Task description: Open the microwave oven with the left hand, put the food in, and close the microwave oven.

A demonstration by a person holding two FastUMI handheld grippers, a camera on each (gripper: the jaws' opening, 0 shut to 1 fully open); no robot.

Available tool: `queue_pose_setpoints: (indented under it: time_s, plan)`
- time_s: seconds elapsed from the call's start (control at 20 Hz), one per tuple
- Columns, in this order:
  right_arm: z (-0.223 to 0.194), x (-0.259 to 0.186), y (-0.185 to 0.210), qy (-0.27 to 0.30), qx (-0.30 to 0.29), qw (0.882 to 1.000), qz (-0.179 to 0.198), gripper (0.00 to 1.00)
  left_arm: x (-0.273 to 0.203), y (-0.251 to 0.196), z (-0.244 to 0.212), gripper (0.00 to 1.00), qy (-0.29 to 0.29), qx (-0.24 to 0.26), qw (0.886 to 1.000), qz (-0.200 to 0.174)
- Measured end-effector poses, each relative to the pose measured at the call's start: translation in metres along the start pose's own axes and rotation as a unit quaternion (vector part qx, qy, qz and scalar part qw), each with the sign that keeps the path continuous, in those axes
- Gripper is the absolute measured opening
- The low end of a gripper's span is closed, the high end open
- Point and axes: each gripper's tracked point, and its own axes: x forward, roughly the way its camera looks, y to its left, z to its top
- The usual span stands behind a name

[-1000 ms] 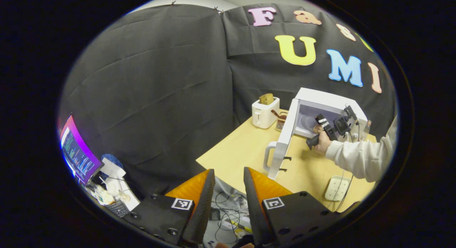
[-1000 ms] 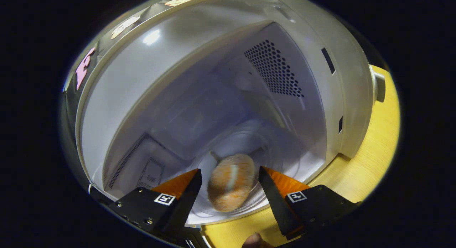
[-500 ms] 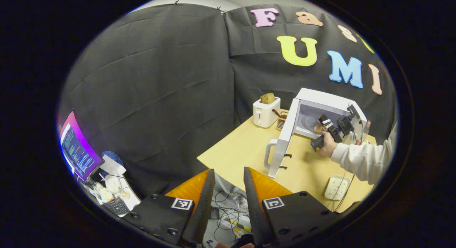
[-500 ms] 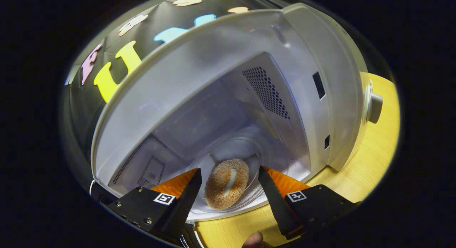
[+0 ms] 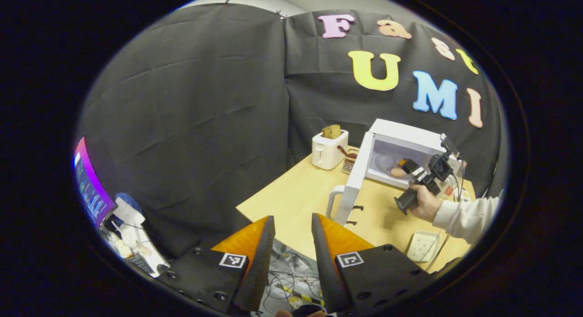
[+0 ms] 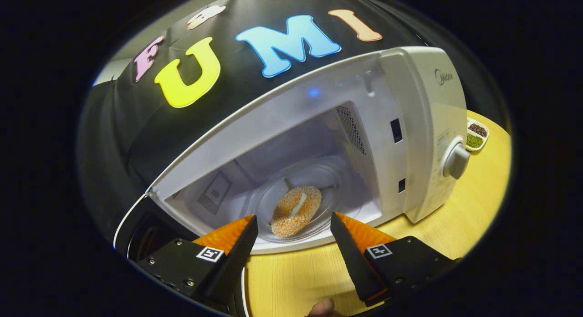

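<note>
The white microwave oven (image 6: 423, 139) stands open on the wooden table (image 6: 473, 217). A round breaded piece of food (image 6: 296, 210) lies on the glass turntable (image 6: 337, 189) inside. My right gripper (image 6: 294, 228) is open just outside the oven's front edge, with nothing between its fingers. In the left gripper view the microwave oven (image 5: 401, 146) is far off, its door (image 5: 353, 185) swung out to the left, and a hand holds the right gripper (image 5: 421, 178) in front of the cavity. My left gripper (image 5: 291, 228) is open, well back from the table, holding nothing.
A white toaster (image 5: 329, 148) with bread stands left of the microwave oven. A white remote-like pad (image 5: 421, 245) lies near the table's front edge. A dish of beans (image 6: 476, 135) sits right of the oven. A lit monitor (image 5: 89, 189) and floor cables (image 5: 291, 280) lie below left.
My right gripper has drawn back out of the oven, leaving the food on the turntable. The left gripper's view has shifted slightly; it stays open and away from the table.
</note>
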Motion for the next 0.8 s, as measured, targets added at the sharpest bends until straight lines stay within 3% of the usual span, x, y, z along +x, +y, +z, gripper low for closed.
queue_pose_setpoints:
  time_s: [0.2,0.5,0.65,0.7,0.8]
  plan:
    - [-0.002,-0.053,0.002,0.018,-0.028,0.999,0.023,0.98,0.033,-0.006,0.012,0.58,-0.019,0.005,0.999,-0.047]
    - [-0.019,-0.156,-0.018,0.038,-0.092,0.995,0.008,0.98,0.090,-0.003,0.014,0.58,-0.036,0.006,0.991,-0.125]
    - [-0.037,-0.220,-0.032,0.056,-0.102,0.993,0.004,0.98,0.128,-0.002,-0.002,0.63,-0.027,0.008,0.987,-0.160]
    - [-0.040,-0.240,-0.036,0.053,-0.107,0.993,0.000,0.98,0.143,-0.001,-0.008,0.74,-0.021,0.011,0.986,-0.166]
    - [-0.051,-0.278,-0.052,0.063,-0.123,0.990,-0.014,0.98,0.169,-0.002,-0.017,0.69,-0.011,0.017,0.983,-0.180]
